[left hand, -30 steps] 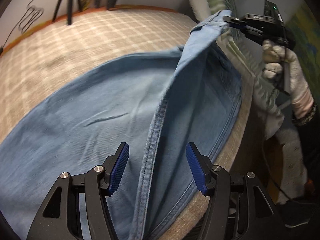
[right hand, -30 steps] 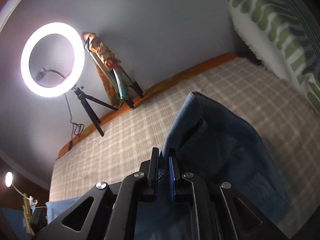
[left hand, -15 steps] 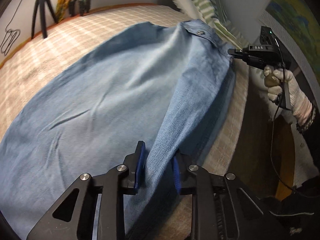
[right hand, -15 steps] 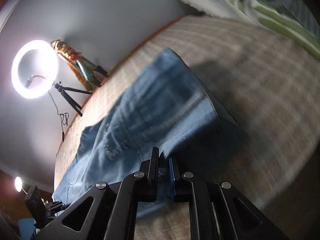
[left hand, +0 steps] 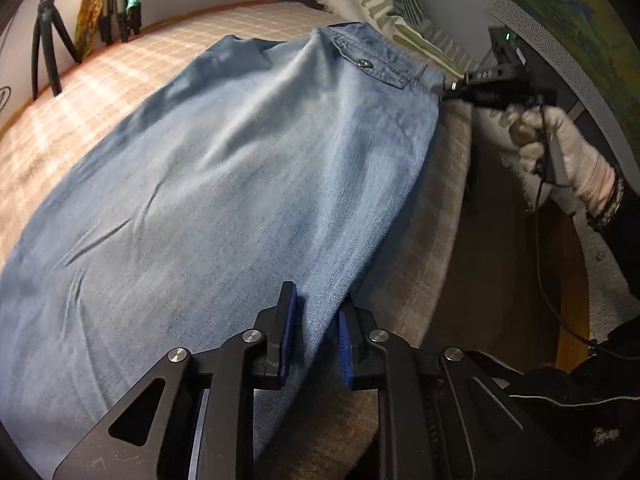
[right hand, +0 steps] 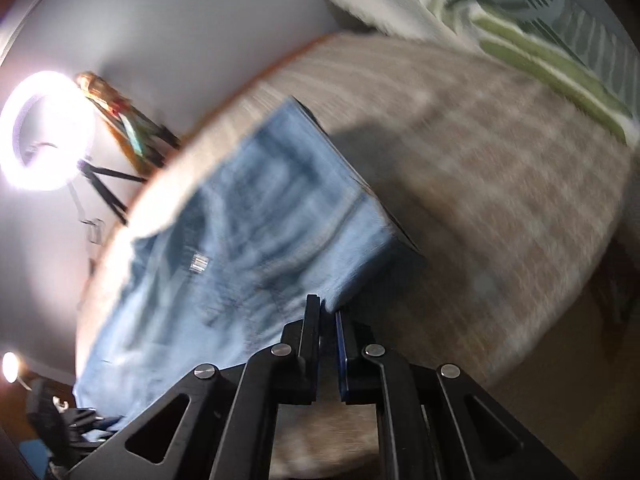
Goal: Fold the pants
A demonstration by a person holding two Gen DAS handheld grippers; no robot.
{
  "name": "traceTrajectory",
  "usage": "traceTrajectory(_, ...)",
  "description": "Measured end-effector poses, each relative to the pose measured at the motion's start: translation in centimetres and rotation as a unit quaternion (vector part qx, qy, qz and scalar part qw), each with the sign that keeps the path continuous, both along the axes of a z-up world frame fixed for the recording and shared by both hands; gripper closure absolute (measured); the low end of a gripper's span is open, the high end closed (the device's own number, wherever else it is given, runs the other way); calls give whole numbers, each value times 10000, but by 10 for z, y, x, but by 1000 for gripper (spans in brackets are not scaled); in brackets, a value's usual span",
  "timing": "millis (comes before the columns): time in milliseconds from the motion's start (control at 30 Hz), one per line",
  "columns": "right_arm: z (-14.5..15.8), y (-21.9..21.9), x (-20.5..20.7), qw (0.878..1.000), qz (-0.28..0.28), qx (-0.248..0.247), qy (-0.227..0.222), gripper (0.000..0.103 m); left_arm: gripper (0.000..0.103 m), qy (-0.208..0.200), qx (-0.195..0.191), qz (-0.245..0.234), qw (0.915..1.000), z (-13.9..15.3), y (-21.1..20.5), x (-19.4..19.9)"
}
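Light blue denim pants (left hand: pixel 240 160) lie folded lengthwise on the checked bed cover (left hand: pixel 100 80), waistband and pocket button at the far end. My left gripper (left hand: pixel 316 328) sits at the near edge of the pants. Its jaws are closing, with the folded denim edge pinched between the blue pads. My right gripper (left hand: pixel 448 90), held in a white-gloved hand (left hand: pixel 560 144), is shut on the waistband corner at the bed's right edge. The blurred right wrist view shows the pants (right hand: pixel 260 220) reaching away from that gripper (right hand: pixel 328 316), a corner of cloth between its jaws.
A green-striped blanket (left hand: pixel 380 0) is piled at the head of the bed. A tripod (left hand: pixel 48 40) and a bright ring light (right hand: pixel 44 132) stand by the far wall. The bed edge (left hand: pixel 440 220) drops off to the right, with the floor beyond.
My left jaws have gone from wide open to closed on the denim edge. The right gripper brought the raised waistband down to the bed, and the upper half now lies flat.
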State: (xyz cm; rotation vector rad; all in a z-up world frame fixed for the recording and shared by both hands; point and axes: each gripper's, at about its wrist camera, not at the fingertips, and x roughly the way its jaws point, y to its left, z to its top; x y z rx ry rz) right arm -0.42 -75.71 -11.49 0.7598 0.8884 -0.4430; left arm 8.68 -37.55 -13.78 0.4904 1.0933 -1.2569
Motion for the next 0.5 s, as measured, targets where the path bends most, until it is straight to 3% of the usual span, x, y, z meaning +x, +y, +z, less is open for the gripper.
traceTrajectory(167, 7, 2, -18, 9993, -102, -207, 310, 98, 74, 126, -174, 134, 9997, 14, 11, 2)
traceTrajectory(267, 36, 5, -30, 9972, -162, -679, 266, 92, 71, 146, -553, 225, 9981, 30, 20, 4)
traceTrajectory(300, 48, 8, -31, 9962, -136, -852, 121, 84, 67, 62, -602, 273, 9978, 33, 22, 5)
traceTrajectory(333, 57, 9, -30, 9954, -104, -952, -25, 67, 67, -21, -638, 319, 9975, 36, 23, 6)
traceTrajectory(367, 69, 12, -29, 9940, -47, -1062, -256, 60, 67, -89, -652, 392, 9971, 38, 23, 8)
traceTrajectory(500, 99, 28, 20, 9851, 938, -1091, -940, 44, 67, -132, -578, 670, 9960, 34, 22, 13)
